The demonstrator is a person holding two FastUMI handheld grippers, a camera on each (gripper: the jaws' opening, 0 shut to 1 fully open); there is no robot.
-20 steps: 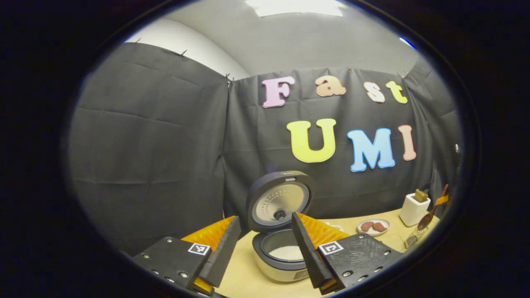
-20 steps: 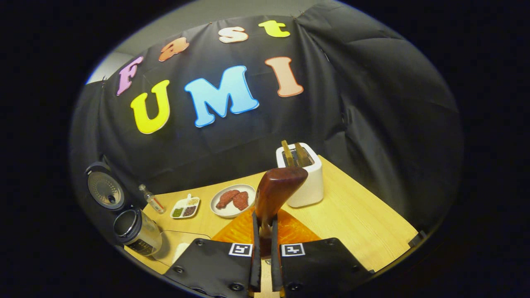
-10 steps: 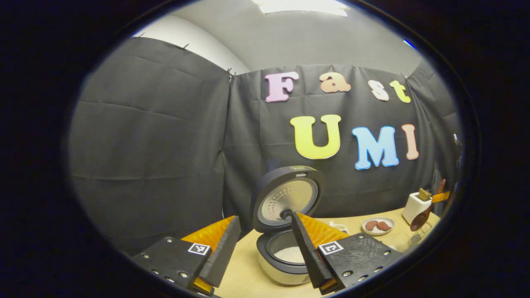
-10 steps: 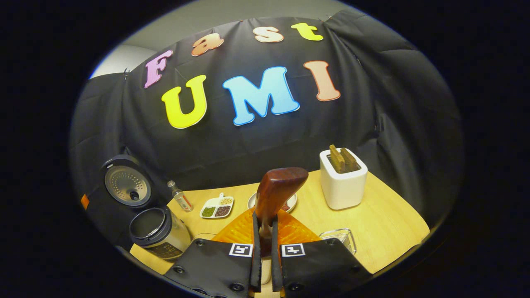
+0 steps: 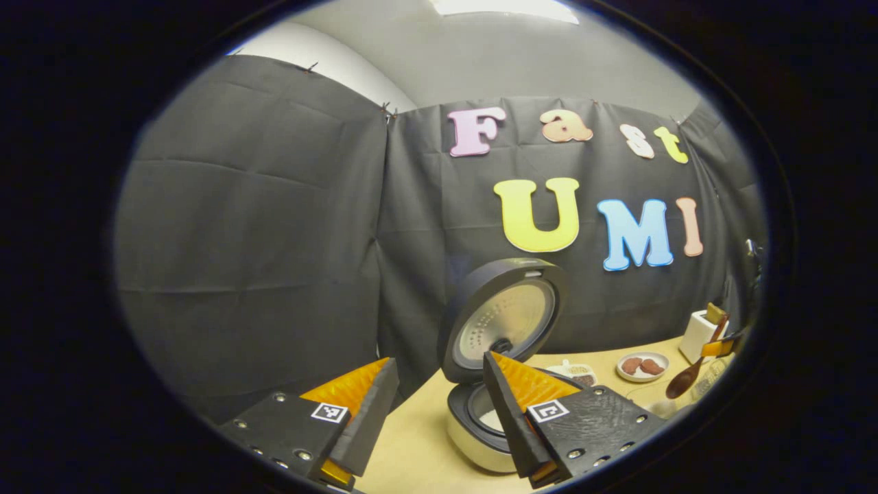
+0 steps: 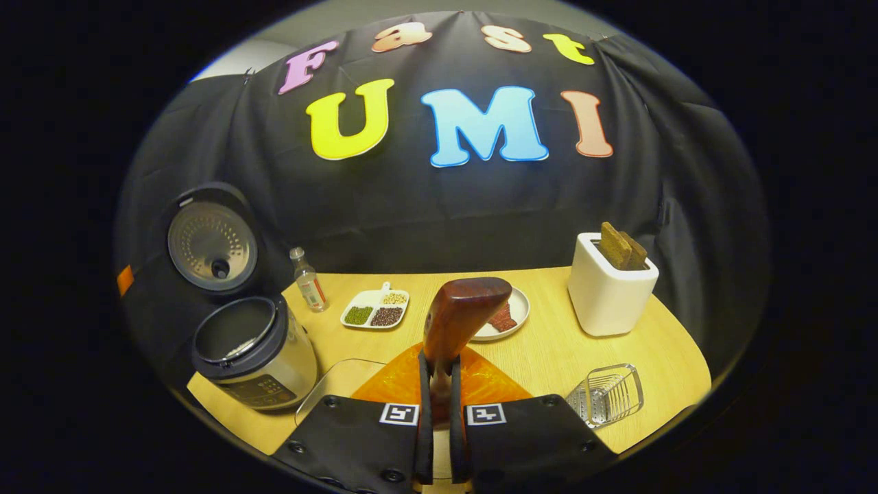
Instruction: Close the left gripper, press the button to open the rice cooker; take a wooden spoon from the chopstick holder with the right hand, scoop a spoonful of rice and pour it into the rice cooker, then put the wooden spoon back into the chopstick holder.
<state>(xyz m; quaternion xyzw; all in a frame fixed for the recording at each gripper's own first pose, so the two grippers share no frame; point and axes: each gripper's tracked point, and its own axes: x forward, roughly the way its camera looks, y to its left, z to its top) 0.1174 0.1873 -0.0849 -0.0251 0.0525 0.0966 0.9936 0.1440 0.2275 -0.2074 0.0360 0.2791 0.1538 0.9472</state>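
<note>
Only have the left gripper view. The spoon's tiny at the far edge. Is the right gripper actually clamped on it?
Observer: Yes. In the right gripper view the right gripper is shut on the wooden spoon, both fingers on the handle and the bowl standing up ahead of them.
Operator: Where's the wire basket relative to it?
Observer: The wire basket lies to the right of that gripper, near the table's front edge, and looks empty.
Operator: Anything close to the cooker on that side?
Observer: A small bottle stands upright just beside the rice cooker.
</note>
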